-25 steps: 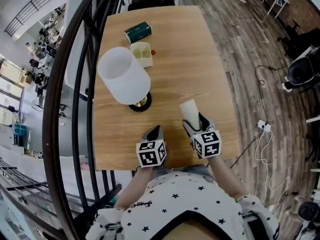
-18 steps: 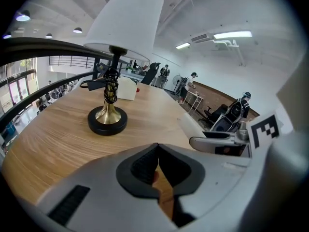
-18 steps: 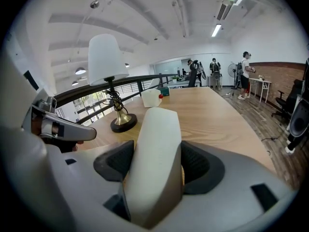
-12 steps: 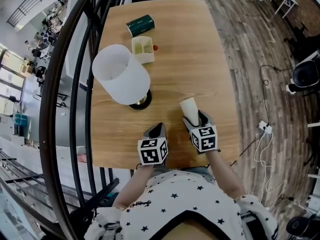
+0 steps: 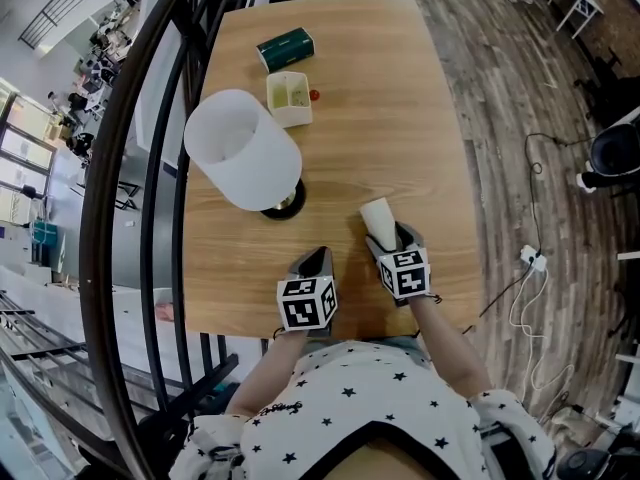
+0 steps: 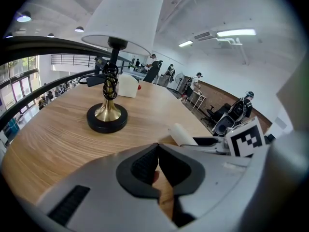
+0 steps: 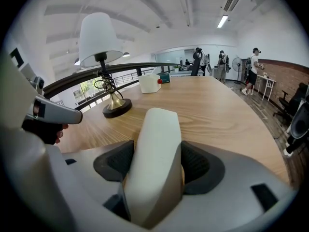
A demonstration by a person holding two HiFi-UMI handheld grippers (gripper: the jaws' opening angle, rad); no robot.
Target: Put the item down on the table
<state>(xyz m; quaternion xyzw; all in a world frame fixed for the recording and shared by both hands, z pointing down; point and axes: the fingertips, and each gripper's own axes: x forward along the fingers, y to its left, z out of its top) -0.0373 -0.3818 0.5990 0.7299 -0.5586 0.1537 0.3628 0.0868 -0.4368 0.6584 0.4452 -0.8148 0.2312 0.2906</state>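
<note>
A cream-white oblong item (image 5: 377,218) sticks out forward from my right gripper (image 5: 390,238), which is shut on it just above the wooden table (image 5: 400,98) near the front right. In the right gripper view the item (image 7: 157,124) is wedged between both dark pads (image 7: 115,163) of the right gripper (image 7: 157,161), tilted slightly left. My left gripper (image 5: 317,258) hovers beside it to the left, over the table's front edge. In the left gripper view the left gripper (image 6: 157,148) has its tips together, with nothing held.
A table lamp with a white shade (image 5: 245,153) and brass base (image 5: 283,206) stands left of centre, just beyond the left gripper. A cream container (image 5: 288,99), a small red thing (image 5: 314,95) and a green box (image 5: 286,49) sit at the far end. A black railing (image 5: 125,228) runs along the left.
The head view has shifted slightly. Both grippers stay almost where they were, the right one still gripping the white item.
</note>
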